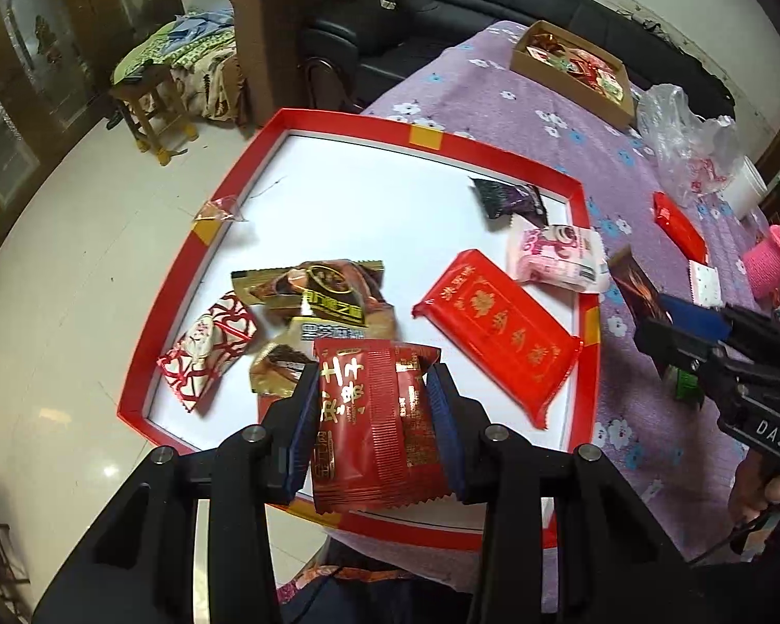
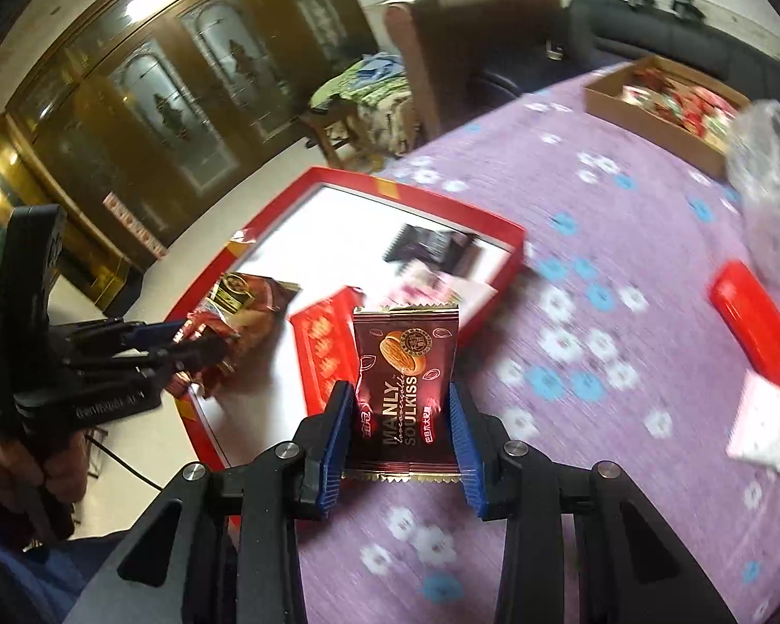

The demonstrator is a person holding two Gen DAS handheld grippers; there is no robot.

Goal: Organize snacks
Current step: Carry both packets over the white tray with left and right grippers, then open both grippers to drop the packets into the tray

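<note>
- The left gripper [image 1: 374, 411] is clamped on a red snack packet [image 1: 374, 426], held above the near edge of the red-rimmed tray [image 1: 494, 143], long axis running away from the camera.
- The right gripper [image 2: 400, 411] pinches a brown Manly Soulkiss packet [image 2: 405, 385] upright over the purple floral cloth [image 2: 624, 239], just right of the tray's rim.
- Loose packets crowd the tray's near half, including a long red bar [image 1: 499, 335] lying diagonally.
- The tray's far white floor lies bare.
- A cardboard box [image 1: 572, 65] of sweets sits at the far edge.
</note>
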